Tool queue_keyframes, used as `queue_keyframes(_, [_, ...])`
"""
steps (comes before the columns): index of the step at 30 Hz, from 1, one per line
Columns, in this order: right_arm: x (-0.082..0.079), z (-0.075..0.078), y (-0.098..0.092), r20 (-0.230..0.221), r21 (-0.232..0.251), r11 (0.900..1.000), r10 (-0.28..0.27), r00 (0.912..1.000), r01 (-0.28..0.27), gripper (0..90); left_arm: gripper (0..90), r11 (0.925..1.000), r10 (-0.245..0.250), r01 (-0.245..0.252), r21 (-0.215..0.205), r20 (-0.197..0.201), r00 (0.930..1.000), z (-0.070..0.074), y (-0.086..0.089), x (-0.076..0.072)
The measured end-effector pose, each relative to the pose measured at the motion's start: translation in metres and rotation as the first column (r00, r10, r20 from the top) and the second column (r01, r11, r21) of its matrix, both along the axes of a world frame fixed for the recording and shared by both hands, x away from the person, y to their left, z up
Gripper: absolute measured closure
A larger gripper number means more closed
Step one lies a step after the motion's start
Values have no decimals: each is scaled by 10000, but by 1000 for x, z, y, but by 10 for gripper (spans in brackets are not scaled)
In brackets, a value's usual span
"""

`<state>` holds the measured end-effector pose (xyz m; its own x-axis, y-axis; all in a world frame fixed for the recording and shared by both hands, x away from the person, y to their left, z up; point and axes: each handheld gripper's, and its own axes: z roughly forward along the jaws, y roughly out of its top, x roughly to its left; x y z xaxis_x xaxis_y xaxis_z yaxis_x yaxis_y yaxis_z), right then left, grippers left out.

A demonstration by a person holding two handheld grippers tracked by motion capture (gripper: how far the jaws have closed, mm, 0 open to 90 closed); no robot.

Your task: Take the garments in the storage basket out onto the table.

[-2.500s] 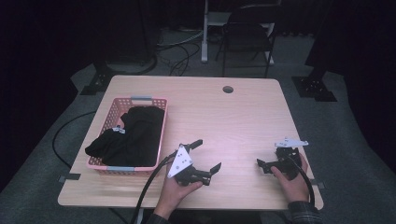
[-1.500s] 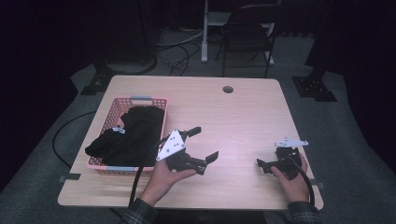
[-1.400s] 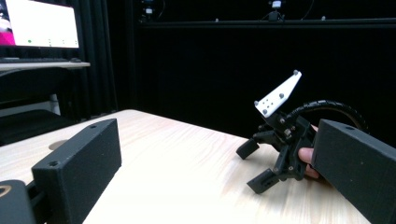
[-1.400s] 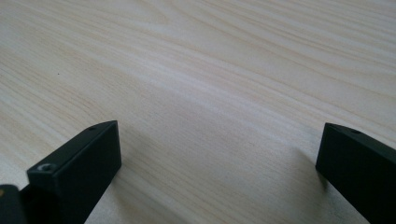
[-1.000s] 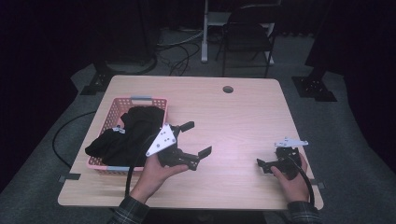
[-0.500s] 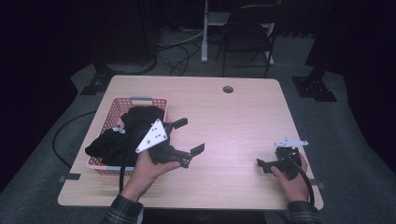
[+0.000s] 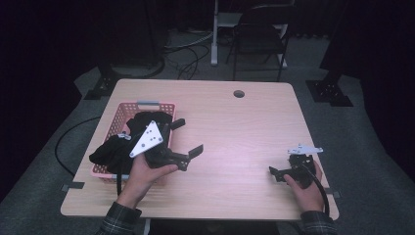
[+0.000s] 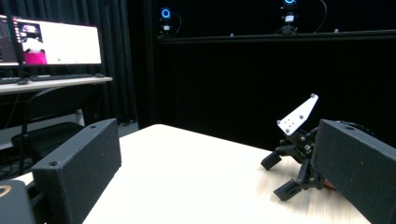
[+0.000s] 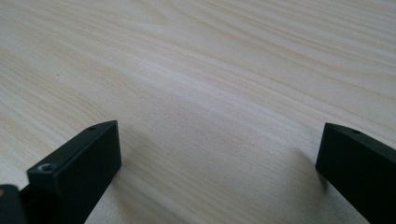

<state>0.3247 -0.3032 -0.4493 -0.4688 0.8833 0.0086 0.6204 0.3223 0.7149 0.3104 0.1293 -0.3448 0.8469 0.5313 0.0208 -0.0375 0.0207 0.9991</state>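
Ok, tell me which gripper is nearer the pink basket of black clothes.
Left. The left gripper hangs open at the pink basket's right edge, beside the black clothes. The right gripper rests open on the table near its far right corner, well apart.

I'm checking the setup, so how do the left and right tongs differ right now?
The left tongs are held up beside the pink basket of dark clothes; the right tongs sit low near the table's front right edge. The left jaws point across the table, the right ones down at bare wood. Both are open and hold nothing.
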Motion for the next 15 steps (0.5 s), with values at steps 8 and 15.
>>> queue_keyframes(8, [0,0,0,-2,0,10000,-10,10000,10,0,11,9997,242,-241,69,-45,9997,0,9,4])
queue_keyframes(15, [0,0,0,0,0,10000,-10,10000,10,0,11,9992,406,-405,65,-149,9991,0,17,7])
